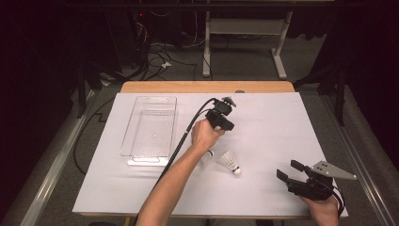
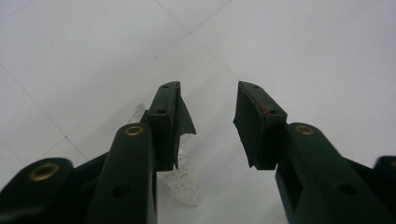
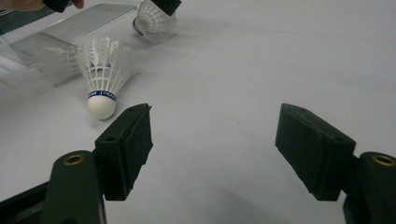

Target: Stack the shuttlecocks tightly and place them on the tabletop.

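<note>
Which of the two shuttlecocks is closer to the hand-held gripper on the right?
The shuttlecock with the blue band, lying in the open mid-table, cork toward the right hand-held gripper. The other shuttlecock lies farther left, partly hidden under the person's left forearm.

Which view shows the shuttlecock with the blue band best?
Right gripper view: the shuttlecock is close, with its cork, blue band and feathers clear. The high view shows it small on the table. Left gripper view: white feathers, unclear whose.
</note>
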`<action>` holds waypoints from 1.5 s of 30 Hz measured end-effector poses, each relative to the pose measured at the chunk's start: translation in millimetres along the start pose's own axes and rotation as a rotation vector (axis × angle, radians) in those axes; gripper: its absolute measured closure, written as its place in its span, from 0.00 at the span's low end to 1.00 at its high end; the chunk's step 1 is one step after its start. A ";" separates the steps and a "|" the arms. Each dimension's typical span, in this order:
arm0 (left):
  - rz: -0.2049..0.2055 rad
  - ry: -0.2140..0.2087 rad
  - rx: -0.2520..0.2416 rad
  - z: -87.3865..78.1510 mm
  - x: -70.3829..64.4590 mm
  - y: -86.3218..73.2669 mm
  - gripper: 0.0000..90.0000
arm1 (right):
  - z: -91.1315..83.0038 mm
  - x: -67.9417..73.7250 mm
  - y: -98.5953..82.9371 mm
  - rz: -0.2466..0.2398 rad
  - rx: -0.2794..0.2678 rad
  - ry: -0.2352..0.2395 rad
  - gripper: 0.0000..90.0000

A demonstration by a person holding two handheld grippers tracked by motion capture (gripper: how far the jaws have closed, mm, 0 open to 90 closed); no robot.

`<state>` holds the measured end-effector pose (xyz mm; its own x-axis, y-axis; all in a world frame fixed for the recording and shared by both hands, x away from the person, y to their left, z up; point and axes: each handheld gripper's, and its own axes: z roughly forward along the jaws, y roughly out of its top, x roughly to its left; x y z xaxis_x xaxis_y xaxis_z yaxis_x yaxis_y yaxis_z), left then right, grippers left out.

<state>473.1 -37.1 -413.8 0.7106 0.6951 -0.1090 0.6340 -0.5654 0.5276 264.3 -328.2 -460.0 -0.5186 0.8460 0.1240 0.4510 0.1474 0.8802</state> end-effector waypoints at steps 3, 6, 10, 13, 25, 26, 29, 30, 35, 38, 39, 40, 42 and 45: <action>0.001 -0.005 0.001 -0.9 -0.4 0.1 0.67 | 0.0 0.1 0.0 -0.001 0.000 0.000 0.30; -0.001 -0.005 -0.001 -1.6 -0.8 -0.1 0.66 | -0.2 0.0 0.0 -0.001 0.000 -0.001 0.30; 0.000 -0.010 -0.007 -3.9 -2.0 -0.2 0.65 | 0.1 0.1 0.0 -0.001 0.001 0.002 0.30; 0.002 -0.015 -0.011 -6.2 -2.5 -0.1 0.64 | 0.2 0.2 0.0 -0.002 0.001 0.003 0.30; 0.009 -0.039 -0.030 -18.0 -5.6 -3.4 0.60 | -0.1 0.3 0.0 -0.004 0.001 0.000 0.30; 0.010 -0.037 -0.033 -19.1 -5.7 -4.4 0.59 | 0.0 0.3 0.0 -0.004 0.001 0.000 0.30; 0.010 -0.037 -0.040 -24.6 -5.5 -6.6 0.58 | 0.5 0.3 0.1 -0.002 0.003 0.000 0.30; 0.011 -0.038 -0.047 -26.4 -5.5 -7.5 0.58 | 0.5 0.3 0.2 -0.003 0.003 0.000 0.30; 0.013 -0.045 -0.058 -33.9 -7.8 -12.1 0.56 | 0.4 0.5 0.1 -0.002 0.004 -0.002 0.30; 0.019 -0.044 -0.059 -37.3 -8.7 -14.8 0.55 | 0.5 0.7 0.1 -0.002 0.005 -0.003 0.30; 0.021 -0.042 -0.060 -39.0 -8.7 -15.9 0.54 | 0.5 0.7 0.1 -0.002 0.005 -0.003 0.30; 0.022 -0.040 -0.061 -40.3 -8.5 -16.8 0.54 | 0.5 0.7 0.1 -0.003 0.005 -0.003 0.30; 0.021 -0.039 -0.067 -43.0 -8.2 -19.0 0.53 | 0.4 0.5 0.1 -0.002 0.004 -0.004 0.30; 0.020 -0.035 -0.067 -46.0 -7.2 -22.4 0.52 | 0.5 0.4 0.1 -0.002 0.006 -0.005 0.30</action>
<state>439.7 -9.0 -386.1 0.7339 0.6674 -0.1264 0.5984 -0.5473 0.5851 264.5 -327.6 -460.1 -0.5157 0.8483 0.1202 0.4543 0.1518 0.8778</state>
